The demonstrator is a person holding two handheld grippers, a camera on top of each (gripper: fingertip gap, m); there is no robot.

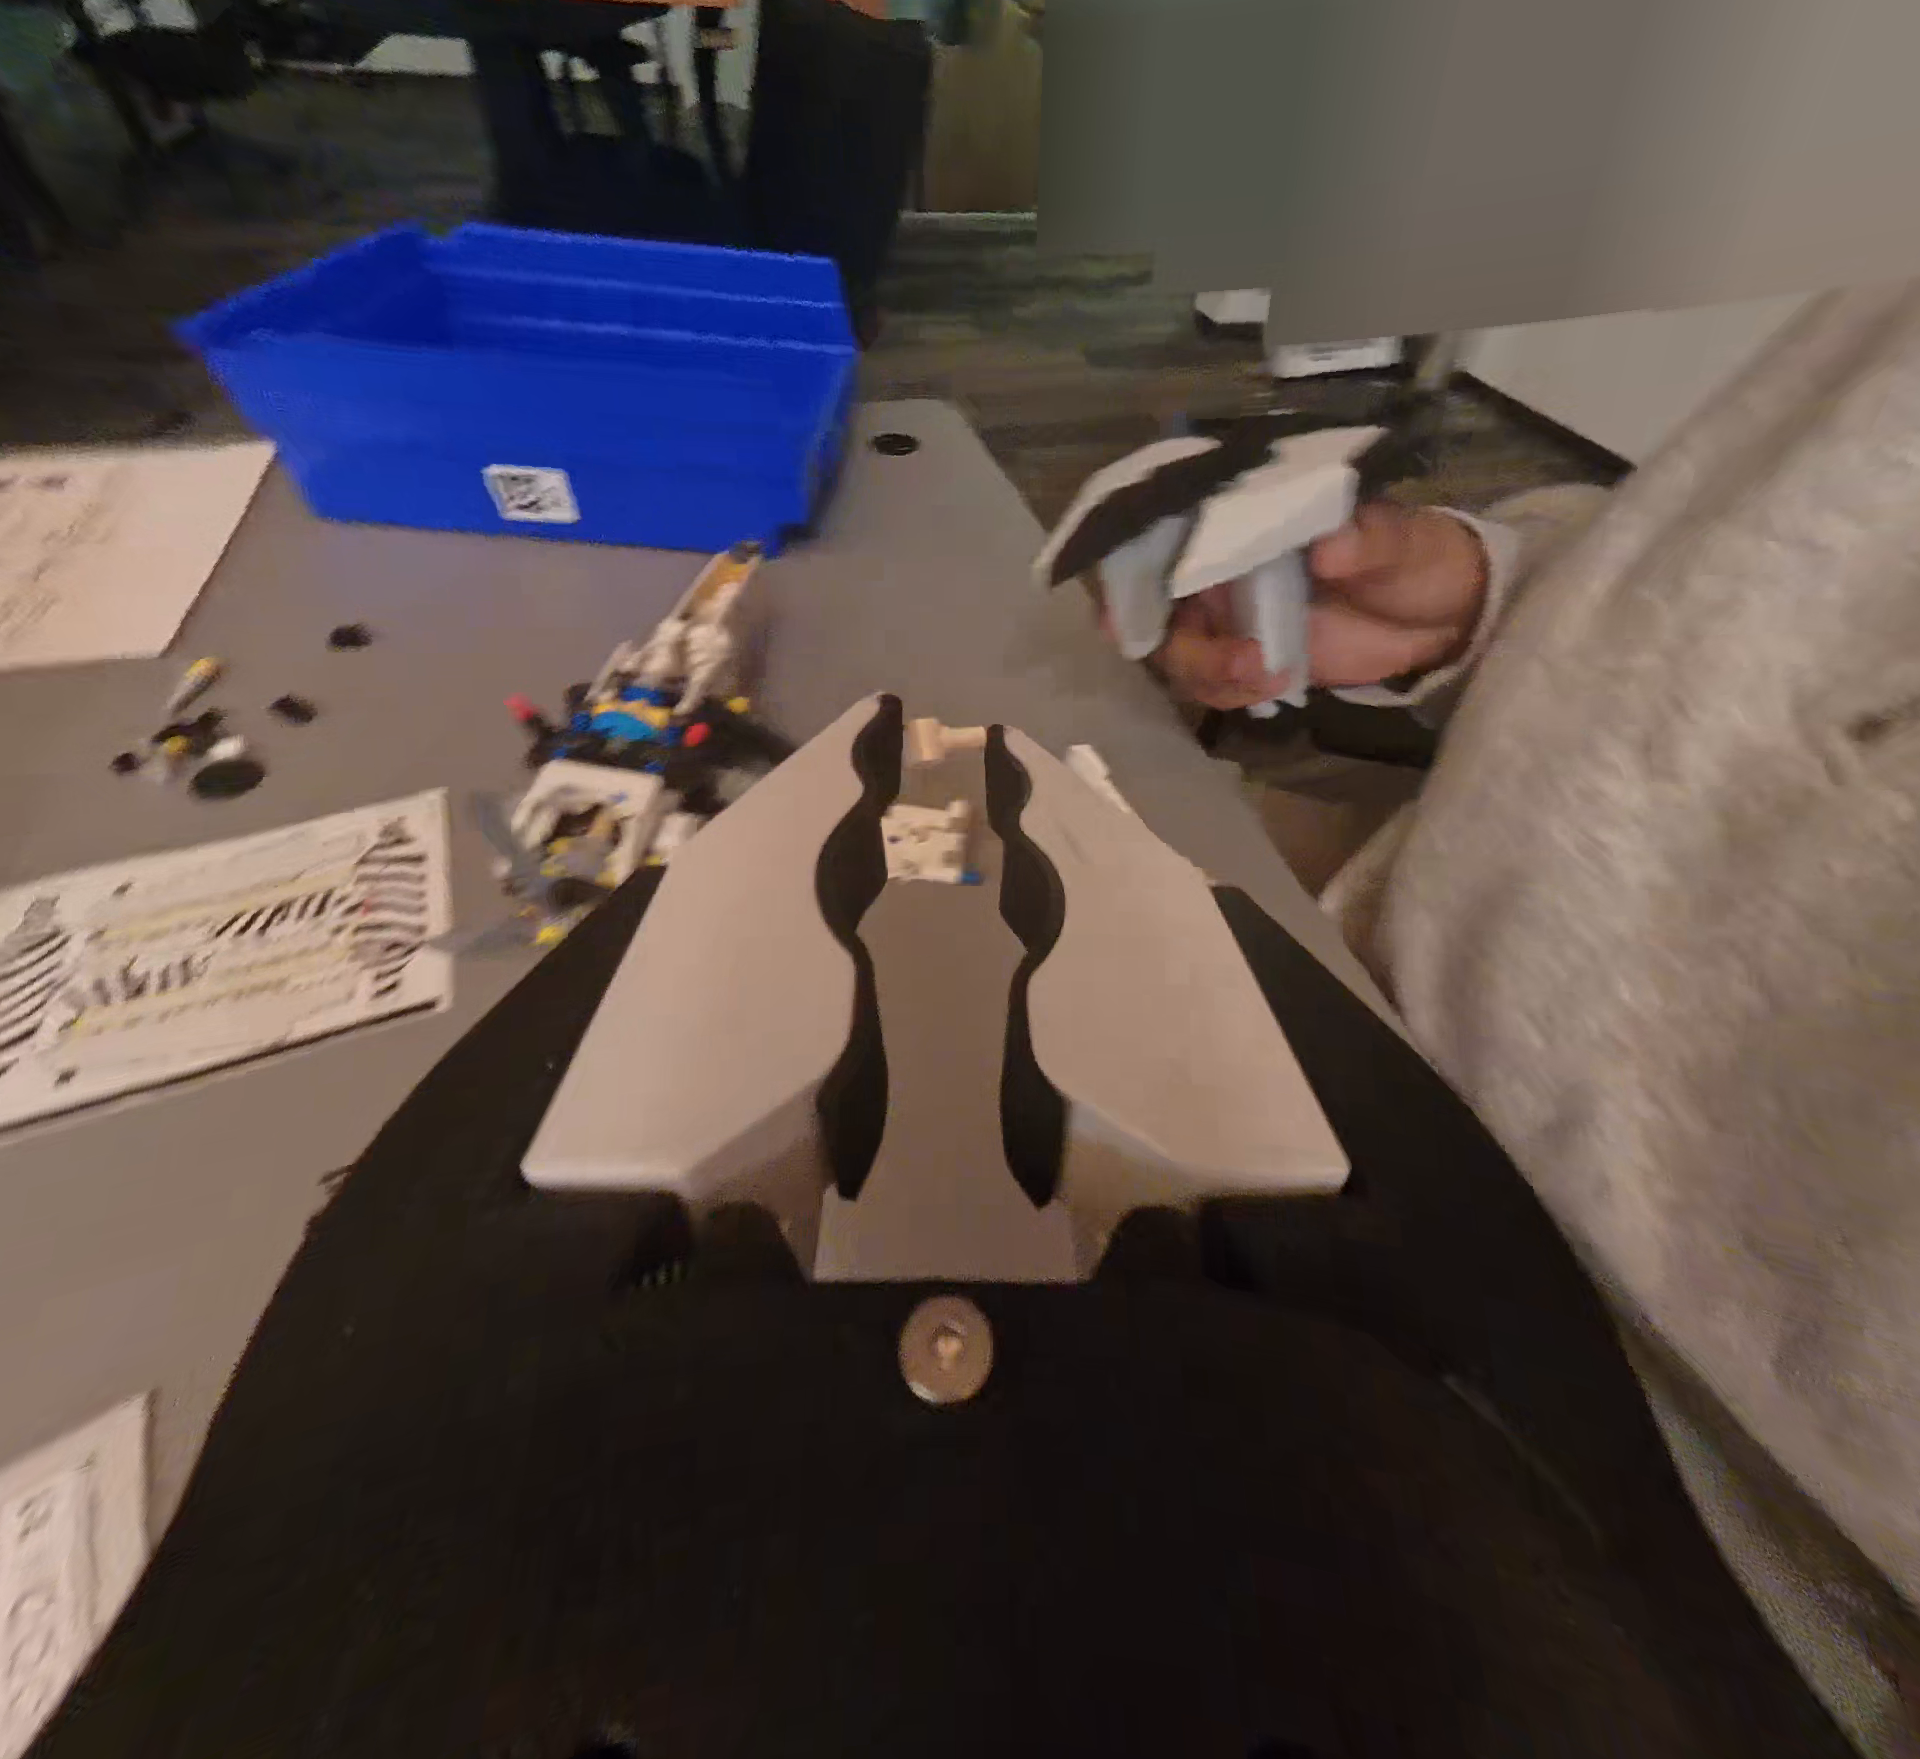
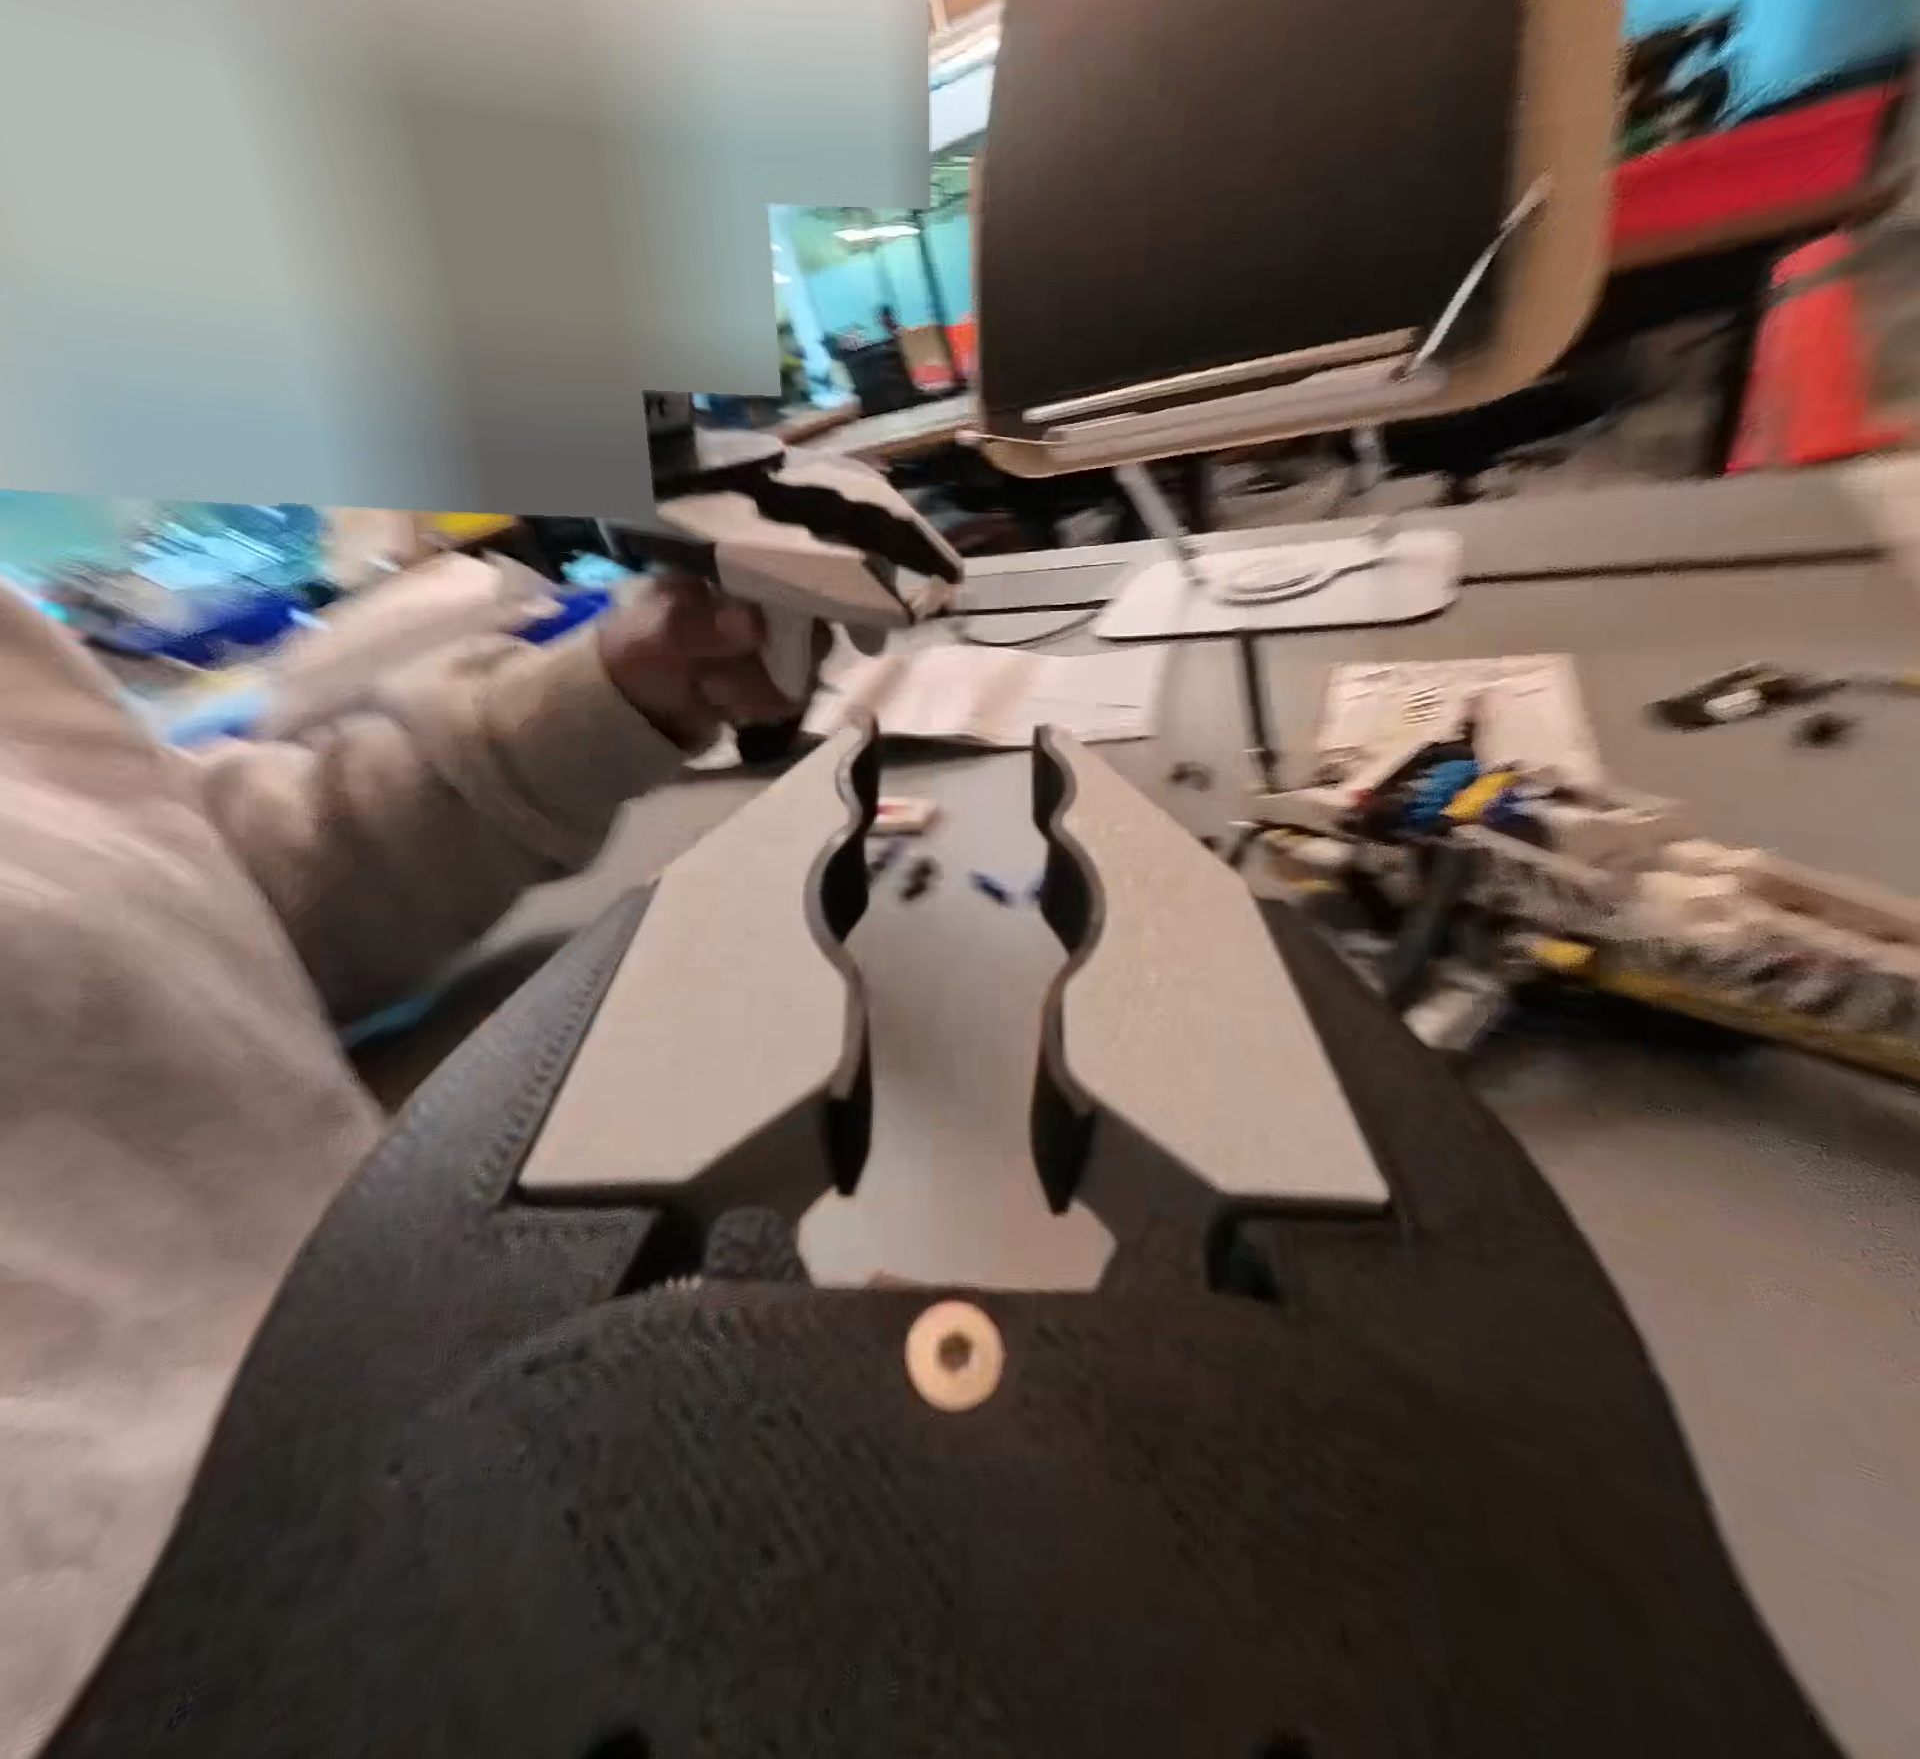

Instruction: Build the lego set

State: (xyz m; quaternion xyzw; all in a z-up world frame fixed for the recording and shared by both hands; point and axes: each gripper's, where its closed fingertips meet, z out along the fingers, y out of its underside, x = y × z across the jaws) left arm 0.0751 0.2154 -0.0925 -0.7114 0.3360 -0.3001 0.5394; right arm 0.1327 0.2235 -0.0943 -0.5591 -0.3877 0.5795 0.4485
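The left claw [image 1: 940, 722] hangs released over the grey counter [image 1: 395, 587], above a small white lego sub-assembly [image 1: 930, 831]; the right claw [image 2: 954, 743] is released too, holding nothing. The half-built lego model [image 1: 634, 753] lies just left, before the blue bin [image 1: 530, 379]. Best to descend squarely, straddling the white piece, since loose pins [image 2: 914, 873] would scatter easily.
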